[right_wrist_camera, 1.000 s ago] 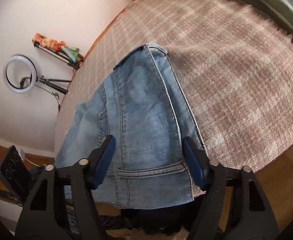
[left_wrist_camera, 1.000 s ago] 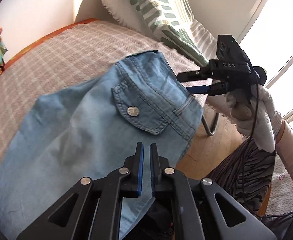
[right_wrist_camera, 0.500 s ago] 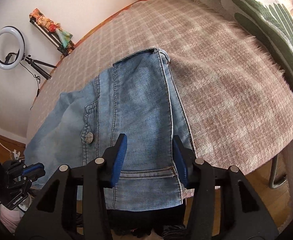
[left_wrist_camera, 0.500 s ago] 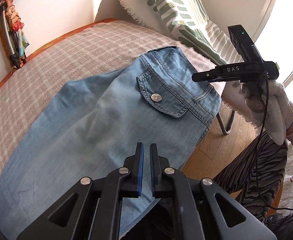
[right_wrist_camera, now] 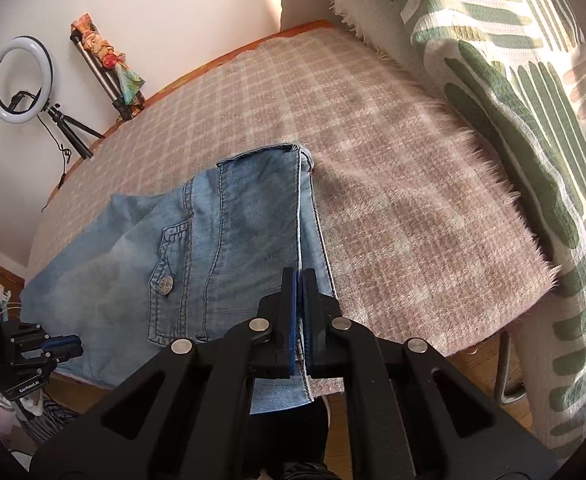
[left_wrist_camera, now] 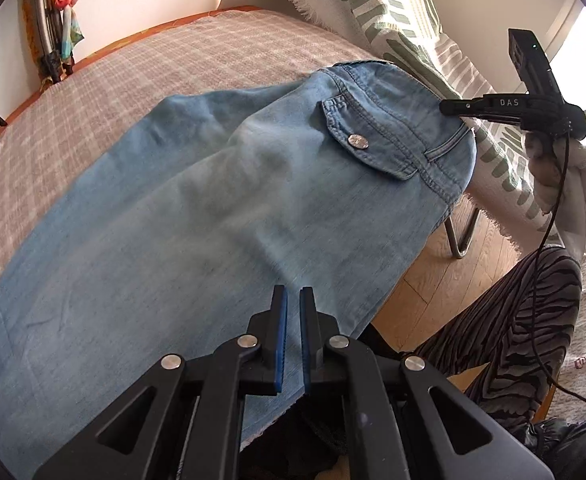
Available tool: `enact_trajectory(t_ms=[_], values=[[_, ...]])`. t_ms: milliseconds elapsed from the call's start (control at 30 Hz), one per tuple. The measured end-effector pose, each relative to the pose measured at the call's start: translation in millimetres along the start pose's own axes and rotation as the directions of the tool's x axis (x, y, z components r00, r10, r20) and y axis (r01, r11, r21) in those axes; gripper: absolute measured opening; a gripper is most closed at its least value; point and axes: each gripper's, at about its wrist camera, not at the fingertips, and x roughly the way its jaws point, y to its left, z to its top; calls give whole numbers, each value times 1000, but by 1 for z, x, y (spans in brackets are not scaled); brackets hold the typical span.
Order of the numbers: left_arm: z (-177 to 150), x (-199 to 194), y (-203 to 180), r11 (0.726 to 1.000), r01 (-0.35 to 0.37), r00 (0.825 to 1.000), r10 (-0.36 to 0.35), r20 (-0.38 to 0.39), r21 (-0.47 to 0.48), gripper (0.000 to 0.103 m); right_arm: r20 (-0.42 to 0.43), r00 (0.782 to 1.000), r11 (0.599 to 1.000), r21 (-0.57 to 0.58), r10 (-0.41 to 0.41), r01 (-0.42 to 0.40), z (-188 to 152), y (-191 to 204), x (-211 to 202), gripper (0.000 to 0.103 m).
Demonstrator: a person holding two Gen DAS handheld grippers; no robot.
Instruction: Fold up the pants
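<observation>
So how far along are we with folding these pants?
Early. Done: the jeans lie lengthwise on the checked blanket, legs apparently stacked. In hand: the right gripper, whose jaws have just closed, pinches the waistband edge; the left gripper is shut on the leg fabric near the table edge. Left: no crosswise fold yet, so the waist end has yet to meet the legs.

A home living room: blanket-covered couch (right_wrist_camera: 393, 184), patterned throw (right_wrist_camera: 513, 80), ring light (right_wrist_camera: 19, 80).
</observation>
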Motion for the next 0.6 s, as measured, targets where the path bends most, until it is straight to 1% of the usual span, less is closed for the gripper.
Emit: enact_trajectory(t_ms=[33,67,100,167,200,233,267,300,333,400,433,467,500,600], values=[[-4,1,1,1000,1,1000,0,-8,1,3,-10,1000,1000,-7,-9,9,-2,1,2,4],[-6,3,1,1000,2,1000,-2,-18,4,3,-35,999,1000,-10,-10,10,-4,3,6,10],[-9,5,2,1000,5,1000,-5,-28,6,3,-60,998,1000,-5,-6,5,-7,5,11,33],[-14,10,3,1000,3,999,-3,-43,-5,3,-83,996,1000,-2,-10,10,-17,10,18,64],[-16,12,4,1000,0,999,-1,-49,-9,3,-84,996,1000,-19,-25,24,-20,12,20,64],[-17,15,4,1000,4,999,-5,-53,-14,3,-99,994,998,-53,-45,40,-25,18,26,64],[-18,16,6,1000,13,998,-15,-58,-22,3,-107,993,997,-73,-46,39,-28,22,30,49],[-19,16,6,999,25,998,-27,-60,-27,3,-117,991,995,-86,-60,50,-30,25,33,16],[-19,16,6,999,33,998,-34,-57,-31,3,-126,988,992,-104,-87,74,-31,29,36,4],[-18,11,5,999,35,998,-37,-43,-32,3,-125,988,987,-139,-95,78,-30,37,34,1],[-17,7,4,999,37,999,-38,-29,-31,3,-102,987,979,-172,-127,108,-27,41,28,1],[-15,0,3,999,35,999,-35,-10,-29,3,-60,981,963,-207,-187,171,-24,42,20,1],[-13,-5,3,999,29,1000,-28,9,-28,3,-44,974,955,-214,-221,207,-19,39,14,1],[-9,-12,6,1000,-4,999,5,46,-24,3,-78,973,964,-172,-217,202,-9,20,6,1]])
